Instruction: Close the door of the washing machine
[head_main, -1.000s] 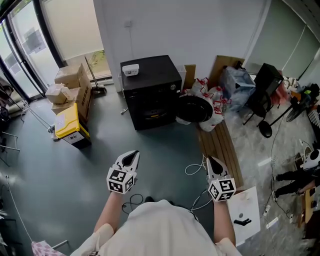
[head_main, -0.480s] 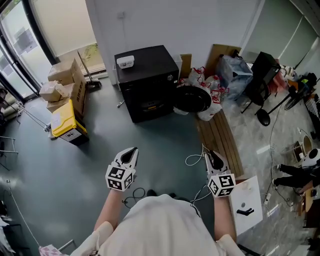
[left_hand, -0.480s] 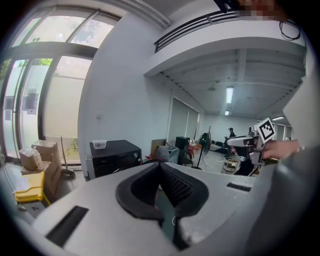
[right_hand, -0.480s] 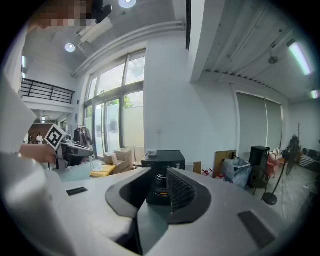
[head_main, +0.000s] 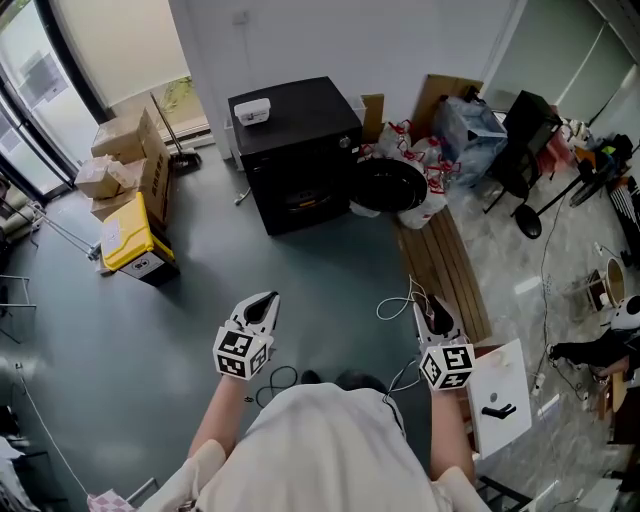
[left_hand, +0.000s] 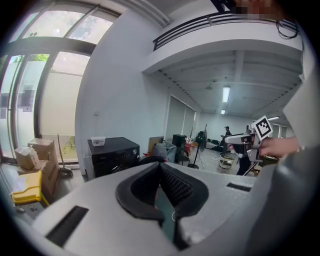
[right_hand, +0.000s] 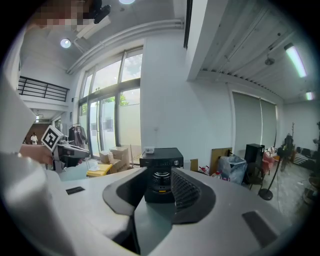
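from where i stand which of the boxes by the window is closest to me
The yellow box, at the near end of the group. The brown cardboard boxes are all stacked behind it, closer to the window.

The inside of the washing machine's (head_main: 300, 150) drum is too dark to make out from the head view. The small white thing (head_main: 252, 110) on its top is too small to name. In the left tool view, the left tool's (left_hand: 160, 166) own body hides the machine's lower front and most of the door (left_hand: 151, 159). The person's torso (head_main: 320, 450) covers most of their shoes (head_main: 355, 381). A dark shape (head_main: 590, 352) is cut off at the right edge.
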